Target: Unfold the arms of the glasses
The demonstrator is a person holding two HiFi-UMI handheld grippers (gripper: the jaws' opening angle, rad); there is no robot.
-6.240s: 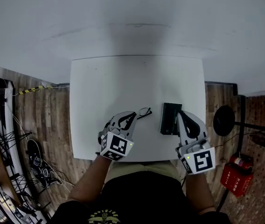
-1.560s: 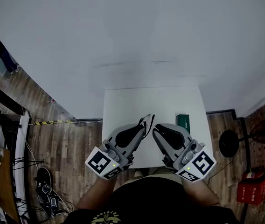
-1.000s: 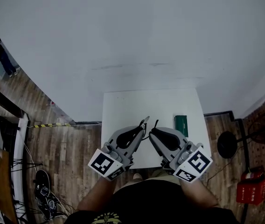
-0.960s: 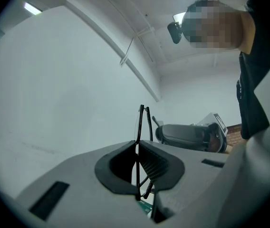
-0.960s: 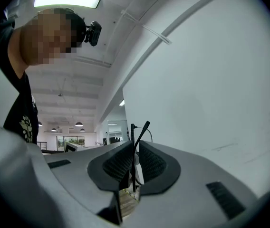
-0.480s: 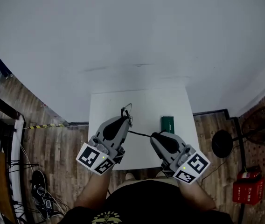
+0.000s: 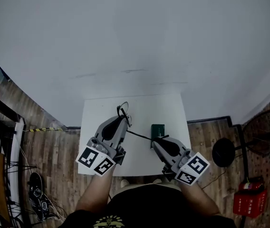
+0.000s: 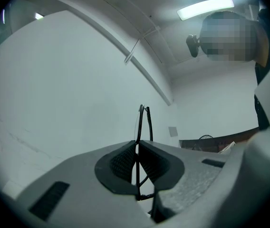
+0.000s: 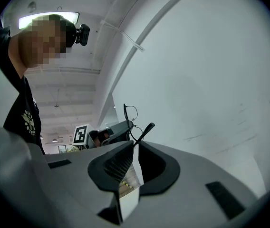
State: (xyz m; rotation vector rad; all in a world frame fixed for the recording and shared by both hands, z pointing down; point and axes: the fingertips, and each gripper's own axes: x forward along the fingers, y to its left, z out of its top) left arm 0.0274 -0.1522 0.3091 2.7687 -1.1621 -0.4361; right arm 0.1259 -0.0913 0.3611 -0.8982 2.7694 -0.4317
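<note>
Thin black wire glasses [image 7: 123, 111] are held above the white table [image 7: 139, 104]. My left gripper [image 7: 124, 118] is shut on the frame, and in the left gripper view the rim [image 8: 142, 120] rises upright out of the pads [image 8: 125, 160]. One arm of the glasses [image 7: 139, 135] stretches out sideways to my right gripper [image 7: 153, 140]. Its jaws have just been closing and are shut on the arm's end [image 9: 147, 128], which pokes out above the pads. The lens and left gripper show behind it in the right gripper view.
A dark green case [image 7: 158, 129] lies on the table just beyond the right gripper. Wooden floor surrounds the table. A round black stand base [image 7: 223, 152] and a red box [image 7: 246, 201] sit on the floor at the right.
The two grippers have drawn apart: the left one went left and up with the frame, the right one right and down. The glasses' arm has swung out and spans the gap.
</note>
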